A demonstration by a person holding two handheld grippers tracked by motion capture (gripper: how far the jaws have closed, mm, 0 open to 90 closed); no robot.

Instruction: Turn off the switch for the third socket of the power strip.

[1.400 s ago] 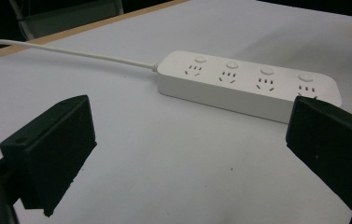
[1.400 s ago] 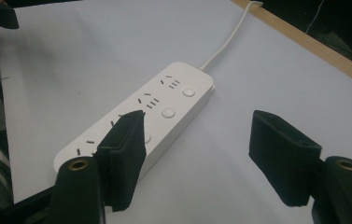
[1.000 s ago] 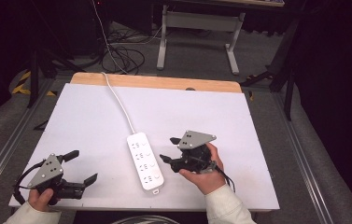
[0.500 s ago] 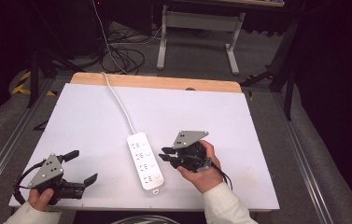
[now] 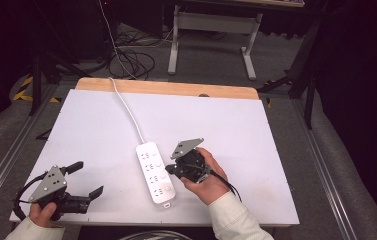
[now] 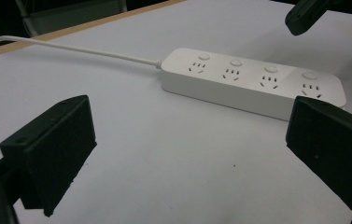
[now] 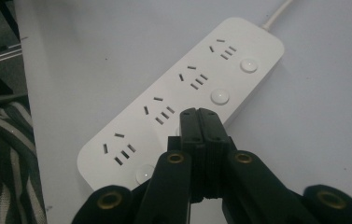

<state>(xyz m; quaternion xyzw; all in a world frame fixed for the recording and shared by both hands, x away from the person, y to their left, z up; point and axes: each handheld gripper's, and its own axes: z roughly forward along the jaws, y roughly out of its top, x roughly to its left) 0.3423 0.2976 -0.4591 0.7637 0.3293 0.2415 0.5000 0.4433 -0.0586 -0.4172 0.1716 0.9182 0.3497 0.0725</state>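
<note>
Where its closed tips meet, right gripper possibly hides power strip button.

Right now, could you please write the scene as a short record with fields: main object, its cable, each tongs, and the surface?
main object: white power strip, four sockets, each with a round button
cable: white cord running to the far table edge
right tongs: jaws just closed together, nothing between them, tips over a button on the strip
left tongs: jaws wide apart, holding nothing, aimed at the strip
surface: white table
</note>
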